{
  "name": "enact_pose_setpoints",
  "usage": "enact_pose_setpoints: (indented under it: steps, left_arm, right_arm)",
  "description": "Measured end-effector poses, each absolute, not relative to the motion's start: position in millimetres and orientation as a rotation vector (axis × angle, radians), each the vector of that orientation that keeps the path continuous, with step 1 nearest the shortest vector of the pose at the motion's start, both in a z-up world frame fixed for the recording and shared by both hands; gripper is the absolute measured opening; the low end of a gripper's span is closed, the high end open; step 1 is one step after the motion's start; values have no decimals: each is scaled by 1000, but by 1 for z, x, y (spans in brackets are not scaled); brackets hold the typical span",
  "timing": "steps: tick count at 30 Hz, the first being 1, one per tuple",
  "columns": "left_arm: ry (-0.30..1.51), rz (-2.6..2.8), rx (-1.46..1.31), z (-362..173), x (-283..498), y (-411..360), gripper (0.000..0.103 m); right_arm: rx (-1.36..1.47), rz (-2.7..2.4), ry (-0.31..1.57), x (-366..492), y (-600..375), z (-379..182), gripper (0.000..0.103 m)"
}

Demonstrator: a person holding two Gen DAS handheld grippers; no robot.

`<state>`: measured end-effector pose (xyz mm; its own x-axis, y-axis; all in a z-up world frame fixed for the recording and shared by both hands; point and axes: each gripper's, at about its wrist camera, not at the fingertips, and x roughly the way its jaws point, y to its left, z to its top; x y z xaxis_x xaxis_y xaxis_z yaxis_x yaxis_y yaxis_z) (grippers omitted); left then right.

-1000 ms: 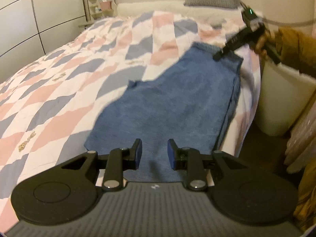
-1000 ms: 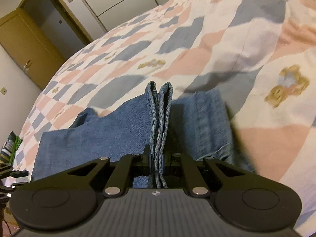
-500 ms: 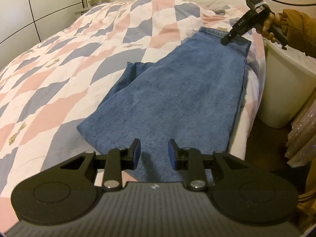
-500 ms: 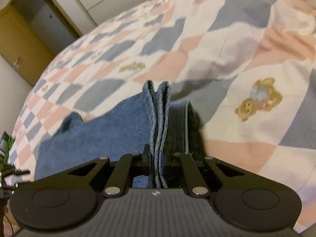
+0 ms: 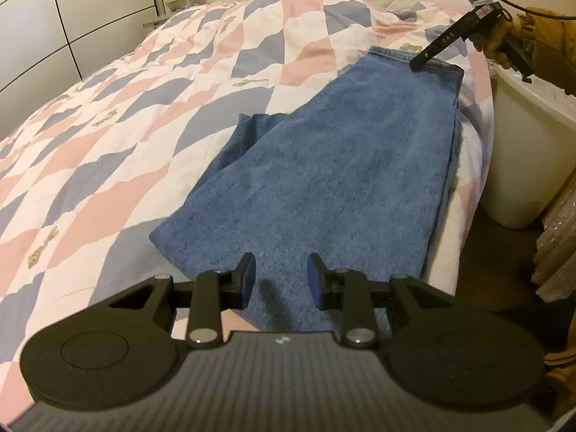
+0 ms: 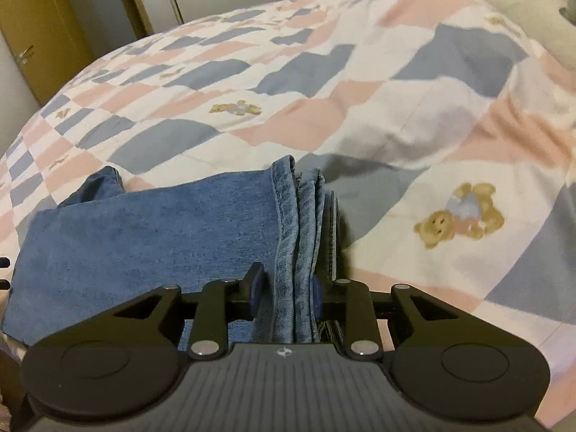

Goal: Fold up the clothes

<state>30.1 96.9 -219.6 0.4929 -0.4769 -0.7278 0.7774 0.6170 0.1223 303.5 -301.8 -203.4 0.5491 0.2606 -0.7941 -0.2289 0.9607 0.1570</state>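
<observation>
Folded blue jeans [image 5: 342,180] lie lengthwise along the right edge of the bed. My left gripper [image 5: 281,280] hovers open over their near end with nothing between its pads. At the far end my right gripper [image 5: 419,62] rests its tip on the hem, held by a person's hand [image 5: 493,39] in a mustard sleeve. In the right wrist view the right gripper [image 6: 288,288] is opening its jaws. The stacked hem layers of the jeans [image 6: 298,237] stand between them, with a gap showing at the left pad.
A pink, blue and white checked quilt [image 5: 144,126] with bear prints covers the bed. A white bin [image 5: 522,144] stands on the floor right of the bed. White wardrobe panels [image 5: 54,18] line the left wall, and a wooden door [image 6: 36,28] is beyond.
The right gripper's jaws have parted from the hem they pinched, and the far end of the jeans has settled flat on the quilt. The left gripper came a little lower over the near end.
</observation>
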Motion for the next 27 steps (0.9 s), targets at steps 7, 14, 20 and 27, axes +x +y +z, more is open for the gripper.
enact_pose_setpoints:
  steps: [7, 14, 20, 27]
  left_arm:
    - [702, -809, 460, -221, 29, 92, 27]
    - [756, -778, 438, -239, 43, 94, 29]
    - [684, -760, 407, -221, 63, 99, 28]
    - [787, -729, 360, -256, 105, 111, 12]
  right_arm:
    - [-14, 332, 786, 275, -296, -172, 30]
    - [-24, 361, 910, 276, -296, -224, 1]
    - [19, 362, 816, 287, -295, -203, 8]
    - [79, 349, 892, 311, -300, -234, 1]
